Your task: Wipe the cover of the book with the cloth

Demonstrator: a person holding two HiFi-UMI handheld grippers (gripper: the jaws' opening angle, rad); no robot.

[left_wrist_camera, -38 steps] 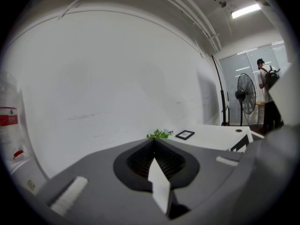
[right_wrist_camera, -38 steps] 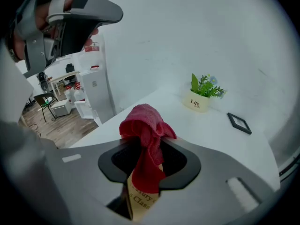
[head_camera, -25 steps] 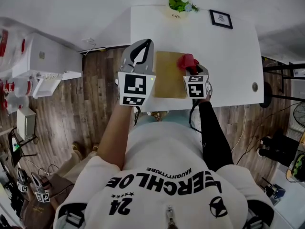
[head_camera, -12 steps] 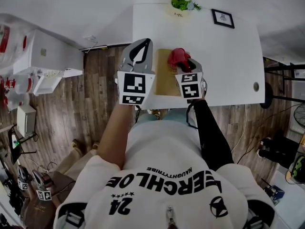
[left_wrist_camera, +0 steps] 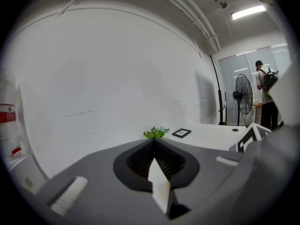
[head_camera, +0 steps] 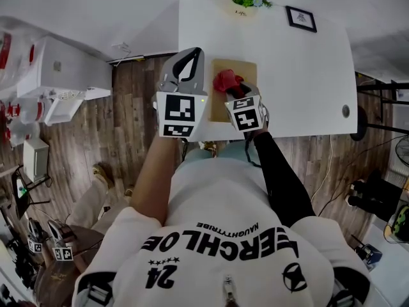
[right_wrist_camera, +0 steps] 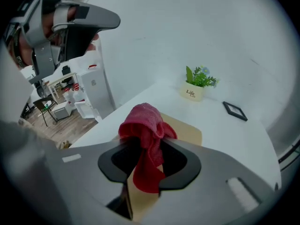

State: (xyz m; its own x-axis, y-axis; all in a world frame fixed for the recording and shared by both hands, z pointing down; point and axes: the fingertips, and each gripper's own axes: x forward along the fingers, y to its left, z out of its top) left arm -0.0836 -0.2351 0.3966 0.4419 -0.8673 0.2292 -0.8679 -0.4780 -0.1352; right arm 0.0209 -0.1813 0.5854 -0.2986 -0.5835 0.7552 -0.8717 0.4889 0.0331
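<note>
Red cloth (right_wrist_camera: 146, 125), pinched in right gripper (right_wrist_camera: 149, 142) jaws, sits over the book (head_camera: 240, 68) for wiping — left gripper (left_wrist_camera: 153, 146), jaws pressed together, hangs clear at frame left.

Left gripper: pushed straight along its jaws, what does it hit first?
Likely the small potted plant at the table's far edge; it lines up just past the left gripper tips. Height is unclear, so it could pass over it and reach the white wall.
</note>
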